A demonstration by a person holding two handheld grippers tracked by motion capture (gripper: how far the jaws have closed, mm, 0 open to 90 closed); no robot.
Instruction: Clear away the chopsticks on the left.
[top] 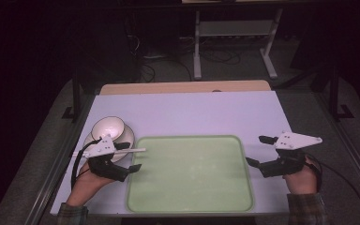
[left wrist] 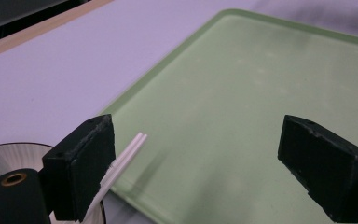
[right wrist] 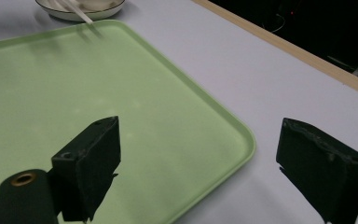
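Note:
A pale green tray lies bare in the middle of the table. At its left a white bowl sits on a plate. White chopsticks rest on the plate and their tips reach over the tray's left rim. My left gripper hovers open at that rim, and the chopsticks run just beside its left jaw, not held. To the right of the tray, my right gripper stands open with nothing between its jaws.
The table has a light lavender top with a wooden strip along the far edge. Bare tabletop stretches behind and to the right of the tray. Beyond the table the dark floor holds cables and a stand's legs.

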